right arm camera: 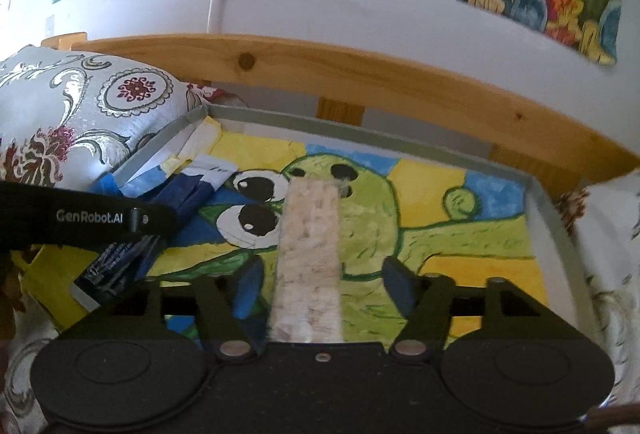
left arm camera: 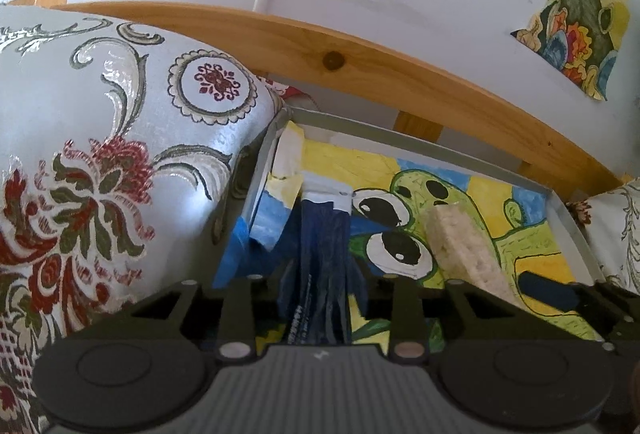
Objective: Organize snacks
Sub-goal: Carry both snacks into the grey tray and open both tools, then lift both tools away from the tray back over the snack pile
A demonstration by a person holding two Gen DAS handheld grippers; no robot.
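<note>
Tray (right arm camera: 560, 234) between cushions; left gripper (left arm camera: 320, 286) clamps blue packet (left arm camera: 320, 254); right gripper (right arm camera: 320, 274) wide around rice cake (right arm camera: 310, 254).

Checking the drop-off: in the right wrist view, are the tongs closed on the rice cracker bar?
No, the right tongs stand open, both blue pads clear of the rice cracker bar lying between them.

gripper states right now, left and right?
Left gripper: shut on the dark blue foil snack packet.
Right gripper: open, its fingers either side of the pale puffed-rice bar, not clamping it.
</note>
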